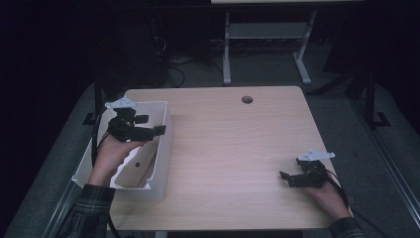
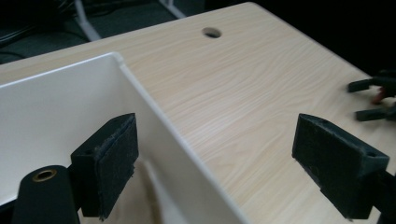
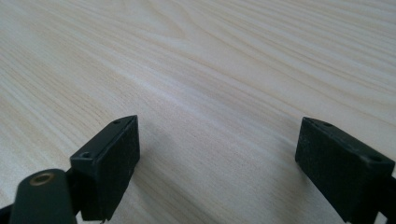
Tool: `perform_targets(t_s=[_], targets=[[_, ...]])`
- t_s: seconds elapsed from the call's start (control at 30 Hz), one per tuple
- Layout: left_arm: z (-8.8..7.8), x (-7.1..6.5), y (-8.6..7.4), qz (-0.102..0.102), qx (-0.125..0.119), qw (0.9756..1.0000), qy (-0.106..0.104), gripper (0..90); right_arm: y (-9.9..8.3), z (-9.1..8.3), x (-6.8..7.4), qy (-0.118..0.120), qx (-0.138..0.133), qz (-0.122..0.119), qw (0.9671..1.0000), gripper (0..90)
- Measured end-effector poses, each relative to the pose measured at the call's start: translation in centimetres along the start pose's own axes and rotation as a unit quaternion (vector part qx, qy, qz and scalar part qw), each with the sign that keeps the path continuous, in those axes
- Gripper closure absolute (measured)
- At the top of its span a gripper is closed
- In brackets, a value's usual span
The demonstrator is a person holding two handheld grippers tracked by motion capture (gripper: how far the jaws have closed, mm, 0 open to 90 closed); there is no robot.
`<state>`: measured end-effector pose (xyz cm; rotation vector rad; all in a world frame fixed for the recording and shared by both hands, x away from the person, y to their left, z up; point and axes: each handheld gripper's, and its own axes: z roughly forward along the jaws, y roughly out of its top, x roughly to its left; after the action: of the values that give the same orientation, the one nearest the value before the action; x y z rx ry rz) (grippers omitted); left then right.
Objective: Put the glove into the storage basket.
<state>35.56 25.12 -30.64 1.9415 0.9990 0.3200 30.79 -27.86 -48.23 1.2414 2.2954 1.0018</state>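
Observation:
A white open bin [image 1: 161, 163] stands on the left side of the light wooden table [image 1: 233, 144]. A hand holds my left gripper [image 1: 152, 125] open over the bin's far right part. In the left gripper view its jaws straddle the bin's right wall [image 2: 154, 116], one pad [image 2: 116, 158] inside the bin and the other [image 2: 331, 158] over the table. My right gripper [image 1: 291, 168] is held open low over the table's right front. Between its pads [image 3: 116, 158] there is bare wood [image 3: 219, 93]. Nothing sits between either pair of jaws.
A round cable hole [image 1: 247, 99] lies near the table's far edge, also seen from the left gripper [image 2: 212, 32]. The right gripper [image 2: 373, 93] shows far off in the left gripper view. Beyond the table stand a white desk frame [image 1: 227, 49] and cables on a dark floor.

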Motion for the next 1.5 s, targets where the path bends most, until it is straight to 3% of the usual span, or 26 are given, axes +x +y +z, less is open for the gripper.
perform_targets(t_s=[0.37, 0.7, 0.93, 1.1, 1.5], targets=[[2.5, -3.8, 1.1, 0.023, 0.009, 0.9989, -0.039, 14.3, 0.0, 0.0, 0.0, 0.000, 0.000, 0.000, 1.0000, 13.4], [5.4, -7.1, 1.0, 0.053, 0.017, 0.9956, -0.076, 14.3, 0.0, 0.0, 0.0, 0.001, 0.000, 0.000, 1.0000, 13.4], [8.1, -9.6, -0.2, 0.069, 0.031, 0.9920, -0.100, 14.6, 0.0, 0.0, 0.0, 0.002, 0.000, -0.003, 1.0000, 13.4], [9.8, -10.7, -1.6, 0.079, 0.040, 0.9906, -0.104, 14.6, 0.0, 0.0, 0.1, 0.003, 0.000, -0.001, 1.0000, 13.4], [13.0, -11.4, -5.8, 0.104, 0.067, 0.9868, -0.104, 14.5, 0.0, 0.0, 0.1, 0.005, 0.000, -0.003, 1.0000, 13.4]])
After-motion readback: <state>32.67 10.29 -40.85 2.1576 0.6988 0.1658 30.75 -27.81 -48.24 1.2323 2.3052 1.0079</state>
